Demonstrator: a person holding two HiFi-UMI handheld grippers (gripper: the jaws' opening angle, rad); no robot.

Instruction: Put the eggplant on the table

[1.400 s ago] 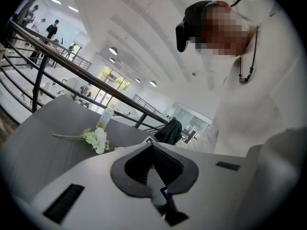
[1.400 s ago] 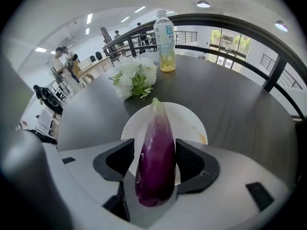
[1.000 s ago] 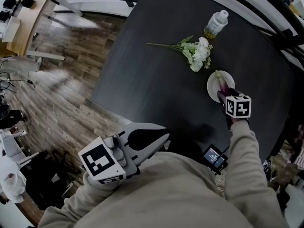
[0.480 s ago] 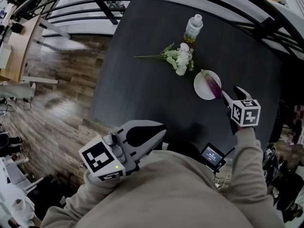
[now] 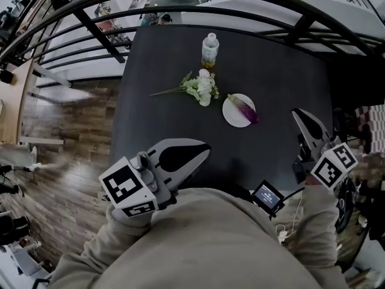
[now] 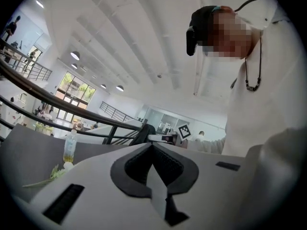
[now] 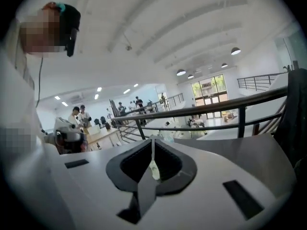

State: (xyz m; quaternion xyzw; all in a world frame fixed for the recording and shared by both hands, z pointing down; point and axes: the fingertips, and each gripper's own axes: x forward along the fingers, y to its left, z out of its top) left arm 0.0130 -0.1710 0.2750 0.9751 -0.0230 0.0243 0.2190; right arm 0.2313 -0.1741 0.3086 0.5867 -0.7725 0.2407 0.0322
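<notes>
My left gripper (image 6: pixel 152 145), lower left of the head view, has its jaws pressed together, empty; my right gripper (image 7: pixel 153 141), at right, has just been closing its jaws to a sliver, nothing between; the eggplant (image 5: pixel 245 109) lies on a white plate (image 5: pixel 231 117), centre of the dark tabletop (image 5: pixel 277 77).

Matt black table (image 5: pixel 174 122) — smooth, wood-plank floor (image 5: pixel 69 161)

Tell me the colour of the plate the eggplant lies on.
White; the plate shows best in the head view.
</notes>
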